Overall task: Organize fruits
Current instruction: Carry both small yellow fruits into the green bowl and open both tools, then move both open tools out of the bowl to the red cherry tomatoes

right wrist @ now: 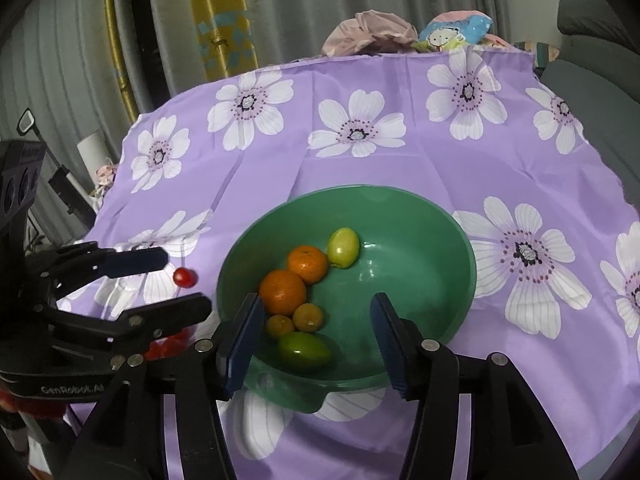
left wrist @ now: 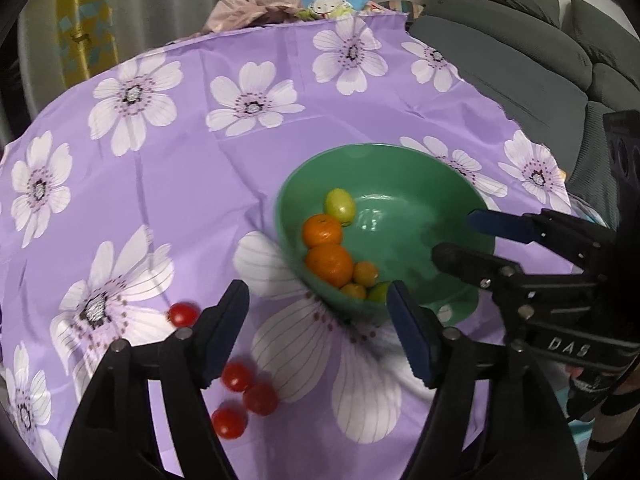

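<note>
A green bowl (left wrist: 380,148) (right wrist: 360,190) on the purple flowered cloth holds two oranges (right wrist: 282,292), two small orange fruits (right wrist: 308,317), a yellow-green fruit (right wrist: 343,247) and a green one (right wrist: 305,348). My right gripper (right wrist: 316,302) hangs open over the bowl's near rim with nothing between its pads. It also shows in the left wrist view as the right gripper (left wrist: 456,236). My left gripper (left wrist: 316,300) (right wrist: 186,282) is open and empty, to the bowl's left. Several cherry tomatoes (left wrist: 237,376) lie on the cloth under it, and one more tomato (left wrist: 183,314) sits farther left.
The flowered cloth (left wrist: 200,160) covers a table. A grey sofa (left wrist: 520,60) stands close on the right. Bundled pink fabric (right wrist: 368,28) and a cartoon-print item (left wrist: 332,0) lie at the far edge. Grey curtains hang behind.
</note>
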Tool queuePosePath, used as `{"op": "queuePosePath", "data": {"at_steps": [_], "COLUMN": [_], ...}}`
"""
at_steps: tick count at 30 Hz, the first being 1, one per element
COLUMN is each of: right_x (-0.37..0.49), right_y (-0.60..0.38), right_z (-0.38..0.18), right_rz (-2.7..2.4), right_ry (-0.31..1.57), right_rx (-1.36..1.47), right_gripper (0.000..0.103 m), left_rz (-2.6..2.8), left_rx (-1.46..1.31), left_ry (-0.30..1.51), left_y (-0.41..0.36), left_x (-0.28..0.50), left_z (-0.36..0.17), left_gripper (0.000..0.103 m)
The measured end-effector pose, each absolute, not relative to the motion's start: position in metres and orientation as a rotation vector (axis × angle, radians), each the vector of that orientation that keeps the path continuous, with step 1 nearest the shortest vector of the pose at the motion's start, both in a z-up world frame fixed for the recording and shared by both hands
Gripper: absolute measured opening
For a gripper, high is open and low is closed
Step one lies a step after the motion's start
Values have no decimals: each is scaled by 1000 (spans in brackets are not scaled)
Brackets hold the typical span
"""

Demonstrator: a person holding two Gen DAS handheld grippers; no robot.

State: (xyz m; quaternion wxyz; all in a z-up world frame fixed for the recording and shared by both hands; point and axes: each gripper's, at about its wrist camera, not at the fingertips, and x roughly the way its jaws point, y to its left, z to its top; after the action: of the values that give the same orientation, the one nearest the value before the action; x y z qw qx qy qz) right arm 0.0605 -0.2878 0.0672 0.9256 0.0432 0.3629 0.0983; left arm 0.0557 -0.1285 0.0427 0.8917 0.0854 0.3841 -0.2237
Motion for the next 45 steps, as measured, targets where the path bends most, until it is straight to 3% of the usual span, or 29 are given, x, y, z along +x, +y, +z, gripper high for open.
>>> {"op": "queuePosePath", "data": {"at_steps": [28, 45], "right_x": [46, 46], "right_y": [-203, -161], "right_z": [63, 25], "right_rz": [386, 510], "right_ry": [797, 935], "right_rx": [-28, -76], "right_gripper": [59, 59], "left_rz": [-261, -323], "left_rx": [-19, -64], "left_ry": [921, 991], "left_y": [-10, 0], "left_x": [20, 18], "left_z": [-3, -32], "left_gripper": [72, 71]}}
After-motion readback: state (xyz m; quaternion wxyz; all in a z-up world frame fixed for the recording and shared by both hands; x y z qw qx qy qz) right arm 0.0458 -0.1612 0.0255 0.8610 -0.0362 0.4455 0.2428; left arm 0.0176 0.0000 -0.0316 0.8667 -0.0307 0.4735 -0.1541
